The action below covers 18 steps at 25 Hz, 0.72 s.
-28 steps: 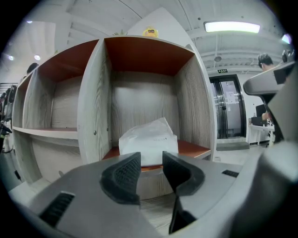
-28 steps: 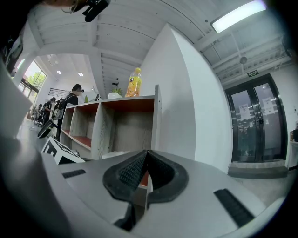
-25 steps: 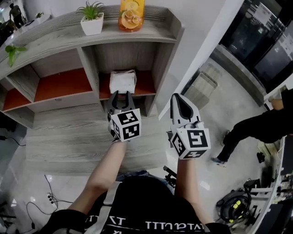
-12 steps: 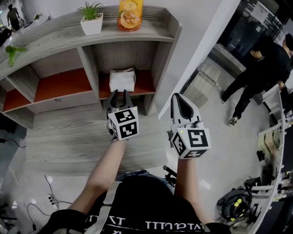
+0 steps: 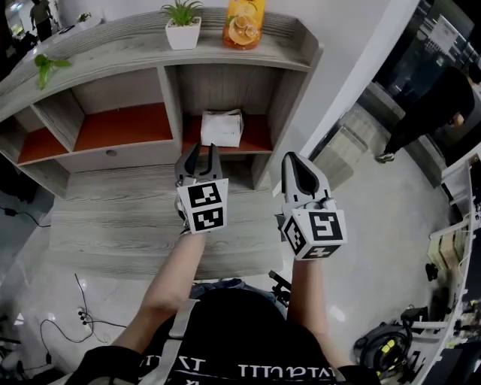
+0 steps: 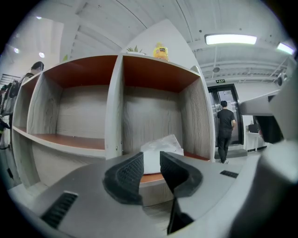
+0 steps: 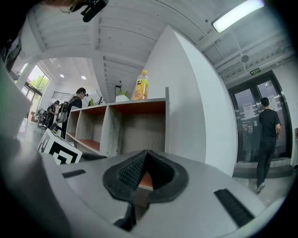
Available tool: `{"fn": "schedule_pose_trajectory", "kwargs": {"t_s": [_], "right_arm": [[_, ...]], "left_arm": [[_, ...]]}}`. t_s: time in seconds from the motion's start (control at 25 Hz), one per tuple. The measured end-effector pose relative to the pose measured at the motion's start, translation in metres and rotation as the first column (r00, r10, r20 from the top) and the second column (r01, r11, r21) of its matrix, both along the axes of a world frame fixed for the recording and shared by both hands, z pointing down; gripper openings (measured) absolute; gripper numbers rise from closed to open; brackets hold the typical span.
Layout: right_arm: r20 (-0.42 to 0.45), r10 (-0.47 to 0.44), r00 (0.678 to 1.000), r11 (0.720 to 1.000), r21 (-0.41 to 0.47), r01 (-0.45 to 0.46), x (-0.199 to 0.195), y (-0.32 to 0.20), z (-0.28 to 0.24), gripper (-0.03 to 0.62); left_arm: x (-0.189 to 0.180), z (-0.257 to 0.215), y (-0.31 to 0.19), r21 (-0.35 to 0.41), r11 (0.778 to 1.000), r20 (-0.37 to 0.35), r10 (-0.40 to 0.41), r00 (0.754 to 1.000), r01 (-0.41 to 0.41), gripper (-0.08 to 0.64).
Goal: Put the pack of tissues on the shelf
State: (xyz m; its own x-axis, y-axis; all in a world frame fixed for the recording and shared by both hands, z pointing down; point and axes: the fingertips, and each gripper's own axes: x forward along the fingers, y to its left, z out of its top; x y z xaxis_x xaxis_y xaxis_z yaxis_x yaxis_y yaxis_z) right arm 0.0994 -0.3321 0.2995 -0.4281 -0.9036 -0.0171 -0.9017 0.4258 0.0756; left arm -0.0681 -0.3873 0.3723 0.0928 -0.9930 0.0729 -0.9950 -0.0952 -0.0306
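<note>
The white pack of tissues (image 5: pixel 222 128) lies on the orange floor of the shelf unit's right compartment (image 5: pixel 255 139), slightly crumpled on top; in the left gripper view the pack (image 6: pixel 161 149) shows just beyond the jaws. My left gripper (image 5: pixel 201 150) hangs level in front of that compartment, apart from the pack. Its jaws (image 6: pixel 151 160) have just been closing and stand a little apart, with nothing between them. My right gripper (image 5: pixel 294 162) is beside it on the right, its tips (image 7: pixel 145 155) together, holding nothing.
A potted plant (image 5: pixel 183 22) and an orange drink bottle (image 5: pixel 243 22) stand on the grey wooden shelf top (image 5: pixel 98 45). A white wall corner (image 5: pixel 353 83) rises right of the shelf. A person in black (image 5: pixel 428 105) walks near the glass doors.
My left gripper has drawn back from the pack and risen a little, its jaws narrower. The person in black at the right has walked further away.
</note>
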Motion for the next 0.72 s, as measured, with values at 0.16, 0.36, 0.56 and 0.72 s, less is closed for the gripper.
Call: {"fn": "schedule_pose_trajectory", "kwargs": {"t_s": [0.16, 0.36, 0.56, 0.72], "right_arm": [[-0.01, -0.036, 0.999, 0.999, 0.005, 0.036, -0.014, 0.003, -0.001, 0.015], [-0.01, -0.078, 0.997, 0.997, 0.007, 0.078, -0.035, 0.001, -0.001, 0.017], [-0.016, -0.099, 0.995, 0.995, 0.019, 0.099, -0.048, -0.001, -0.006, 0.017], [-0.021, -0.104, 0.994, 0.994, 0.03, 0.104, -0.053, 0.0, -0.01, 0.017]], "left_arm": [[-0.014, -0.009, 0.011, 0.028, 0.999, 0.001, -0.019, 1.0, 0.019, 0.114], [-0.033, -0.02, 0.021, 0.074, 0.997, 0.028, -0.025, 0.999, 0.022, 0.115], [-0.047, -0.033, 0.028, 0.116, 0.993, 0.033, 0.005, 0.999, -0.009, 0.115], [-0.052, -0.042, 0.033, 0.138, 0.987, 0.027, 0.075, 0.997, -0.078, 0.115]]}}
